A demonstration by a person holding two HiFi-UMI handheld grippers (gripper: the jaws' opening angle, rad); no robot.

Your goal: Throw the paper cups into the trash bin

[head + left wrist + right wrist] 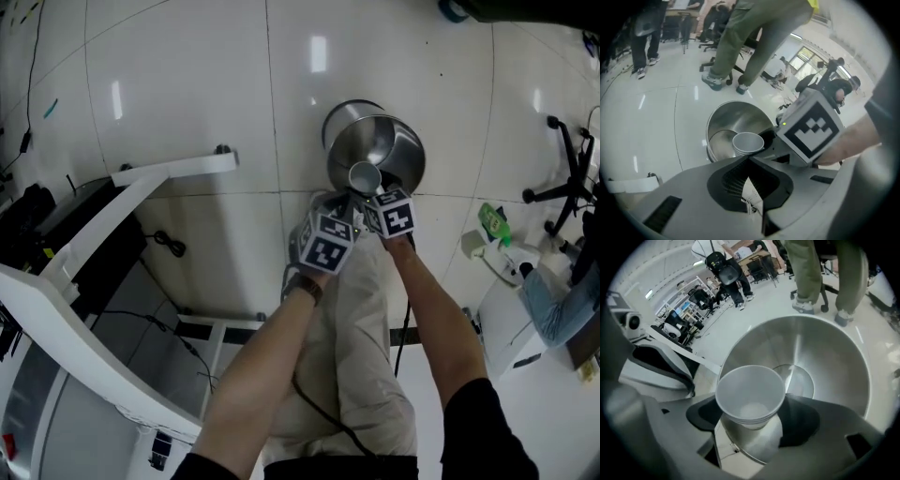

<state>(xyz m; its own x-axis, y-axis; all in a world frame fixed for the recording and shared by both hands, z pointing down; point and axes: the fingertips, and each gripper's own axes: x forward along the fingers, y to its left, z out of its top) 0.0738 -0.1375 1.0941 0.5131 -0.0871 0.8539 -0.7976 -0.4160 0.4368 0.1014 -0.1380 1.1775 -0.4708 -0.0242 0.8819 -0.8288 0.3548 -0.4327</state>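
Note:
A nested stack of white paper cups point(749, 389) sits upright between the jaws of my right gripper point(752, 418), which is shut on it. The cups hang just over the open mouth of the round steel trash bin point(834, 366), near its rim. In the head view both grippers meet above the bin point(398, 150), with the cups point(364, 176) at the right gripper point(366, 194). My left gripper point(749, 158) is beside it, its jaw tips touching and nothing held. Beyond those tips the left gripper view shows the cups point(747, 143) and the bin point(733, 117).
A white desk frame point(141, 183) with cables stands at the left. An office chair point(567, 178), a green bottle point(493, 223) and a seated person point(562, 300) are at the right. Another person's legs point(740, 42) stand just behind the bin on the glossy tiled floor.

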